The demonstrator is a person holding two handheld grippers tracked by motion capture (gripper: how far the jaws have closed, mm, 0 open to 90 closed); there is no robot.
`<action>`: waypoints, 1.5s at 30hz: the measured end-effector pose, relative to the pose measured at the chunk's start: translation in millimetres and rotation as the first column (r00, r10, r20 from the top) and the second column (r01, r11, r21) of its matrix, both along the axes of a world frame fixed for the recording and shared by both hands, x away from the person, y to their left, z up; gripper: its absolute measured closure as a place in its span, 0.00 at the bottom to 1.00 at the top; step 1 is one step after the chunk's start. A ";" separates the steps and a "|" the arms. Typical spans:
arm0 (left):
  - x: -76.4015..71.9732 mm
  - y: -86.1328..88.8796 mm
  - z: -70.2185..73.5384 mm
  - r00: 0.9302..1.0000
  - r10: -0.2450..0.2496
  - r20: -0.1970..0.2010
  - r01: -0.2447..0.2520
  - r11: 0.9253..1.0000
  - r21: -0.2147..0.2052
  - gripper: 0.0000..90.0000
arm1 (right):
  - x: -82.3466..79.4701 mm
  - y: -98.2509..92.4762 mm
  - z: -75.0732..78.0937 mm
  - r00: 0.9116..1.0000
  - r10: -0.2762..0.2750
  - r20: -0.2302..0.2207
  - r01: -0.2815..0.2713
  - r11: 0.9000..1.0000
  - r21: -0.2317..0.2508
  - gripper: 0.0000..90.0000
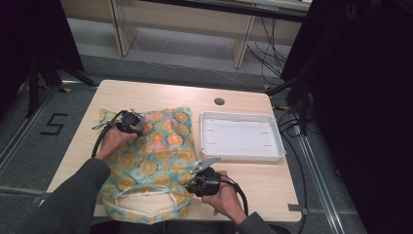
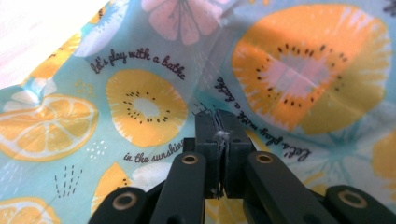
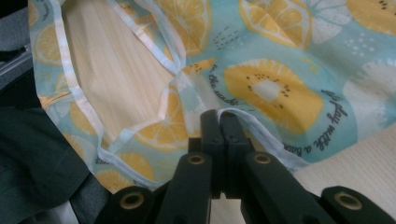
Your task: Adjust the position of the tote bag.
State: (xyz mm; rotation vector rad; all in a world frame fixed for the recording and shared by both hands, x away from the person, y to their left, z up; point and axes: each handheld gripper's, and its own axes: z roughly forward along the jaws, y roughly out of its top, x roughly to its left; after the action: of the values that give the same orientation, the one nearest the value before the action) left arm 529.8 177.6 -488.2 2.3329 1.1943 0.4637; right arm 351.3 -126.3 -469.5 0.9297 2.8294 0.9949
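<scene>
A light-blue cloth (image 1: 157, 152) printed with orange and kiwi slices lies spread on the left half of the wooden table (image 1: 160, 92). White trim forms a loop at its near edge. My left gripper (image 1: 138, 127) is at the cloth's far left corner, shut on a pinched fold of the cloth (image 2: 303, 60); in the left gripper view my left gripper (image 2: 216, 114) has fabric between its pads. My right gripper (image 1: 190, 184) is at the cloth's near right edge. In the right gripper view my right gripper (image 3: 219, 114) is shut on the white trim of the cloth (image 3: 280, 84).
A white rectangular tray (image 1: 242, 158) with nothing in it sits on the table's right half, close to the cloth's right edge. A small round hole (image 1: 219, 101) is in the tabletop behind it. Cables and black stands surround the table.
</scene>
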 end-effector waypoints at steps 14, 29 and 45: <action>-51.5 31.1 52.9 0.991 -0.035 0.125 0.041 0.998 -0.049 0.68 | -0.4 3.3 -4.0 0.999 0.024 -0.026 -0.024 1.000 0.015 1.00; -172.2 93.8 57.2 0.991 -0.022 0.135 0.039 0.992 -0.123 0.54 | -2.8 32.2 -2.6 0.995 0.094 0.009 -0.094 0.995 -0.010 0.80; -213.4 104.1 53.9 0.983 0.077 0.167 -0.045 0.981 -0.191 0.41 | -49.6 42.1 13.9 0.961 0.267 0.076 -0.271 0.960 0.064 0.54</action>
State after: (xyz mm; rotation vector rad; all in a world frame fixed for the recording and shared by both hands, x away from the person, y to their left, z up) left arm 316.4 281.7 -434.3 2.0576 1.1755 0.5402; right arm 301.7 -84.2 -455.7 0.5102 2.9345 1.1369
